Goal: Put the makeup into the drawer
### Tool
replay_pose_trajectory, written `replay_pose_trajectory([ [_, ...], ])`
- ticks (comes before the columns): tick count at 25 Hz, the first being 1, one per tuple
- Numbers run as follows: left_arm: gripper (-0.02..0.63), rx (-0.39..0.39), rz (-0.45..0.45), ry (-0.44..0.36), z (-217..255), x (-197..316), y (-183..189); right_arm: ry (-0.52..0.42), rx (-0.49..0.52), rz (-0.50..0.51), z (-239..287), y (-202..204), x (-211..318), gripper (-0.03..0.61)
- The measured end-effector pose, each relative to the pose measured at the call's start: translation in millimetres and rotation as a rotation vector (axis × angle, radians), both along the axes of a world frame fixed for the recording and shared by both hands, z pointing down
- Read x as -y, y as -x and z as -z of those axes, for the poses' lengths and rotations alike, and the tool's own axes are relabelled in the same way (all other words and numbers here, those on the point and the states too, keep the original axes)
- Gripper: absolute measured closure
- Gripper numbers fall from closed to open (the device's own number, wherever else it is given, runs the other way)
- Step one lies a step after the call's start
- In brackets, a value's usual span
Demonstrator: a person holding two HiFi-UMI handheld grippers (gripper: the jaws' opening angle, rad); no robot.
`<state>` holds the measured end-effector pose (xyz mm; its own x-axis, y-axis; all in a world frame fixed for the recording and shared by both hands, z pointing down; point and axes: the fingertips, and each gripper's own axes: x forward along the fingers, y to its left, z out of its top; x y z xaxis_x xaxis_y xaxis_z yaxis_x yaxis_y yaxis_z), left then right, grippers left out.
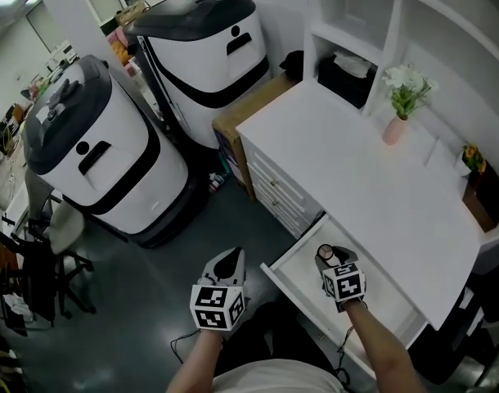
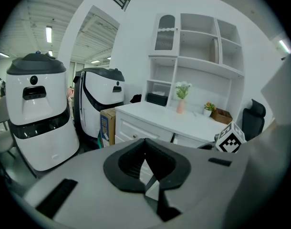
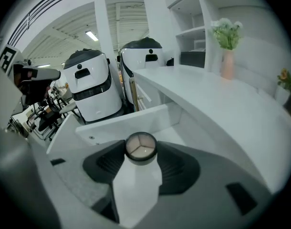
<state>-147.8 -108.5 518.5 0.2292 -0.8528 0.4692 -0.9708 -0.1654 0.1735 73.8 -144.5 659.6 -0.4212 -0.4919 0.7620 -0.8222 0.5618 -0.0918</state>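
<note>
White surface along the wall, white shelving above it, dark floor, open workshop room. Drawer at the surface's 7 o'clock corner is pulled out. Right tongs are spread wide and pinching the makeup (round jar, dark rim, three-part top) right over the drawer's inside. Left tongs are pressed together with nothing in them, over the floor at 9 o'clock of the drawer. Pink vase with flowers sits at 1 o'clock on the surface, small plant at 3. Two white-and-black machines and a cardboard box stand at 10–11 o'clock, well apart from the drawer.
</note>
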Motion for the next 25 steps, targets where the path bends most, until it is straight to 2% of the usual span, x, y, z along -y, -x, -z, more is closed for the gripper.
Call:
replay_pose_trajectory([
  [7, 0.611, 0.015, 0.065, 0.019, -4.0, -10.6, 9.4, 0.034, -0.007, -0.001, -25.1, -6.0, 5.0, 0.365],
  [12, 0.611, 0.021, 0.111, 0.026, -4.9, -18.5, 14.6, 0.044, -0.052, 0.034, -43.3, -5.7, 5.9, 0.365],
  [25, 0.611, 0.02, 0.173, 0.036, -5.9, -31.7, 21.8, 0.049, -0.111, 0.105, -64.7, -4.7, -1.5, 0.365],
])
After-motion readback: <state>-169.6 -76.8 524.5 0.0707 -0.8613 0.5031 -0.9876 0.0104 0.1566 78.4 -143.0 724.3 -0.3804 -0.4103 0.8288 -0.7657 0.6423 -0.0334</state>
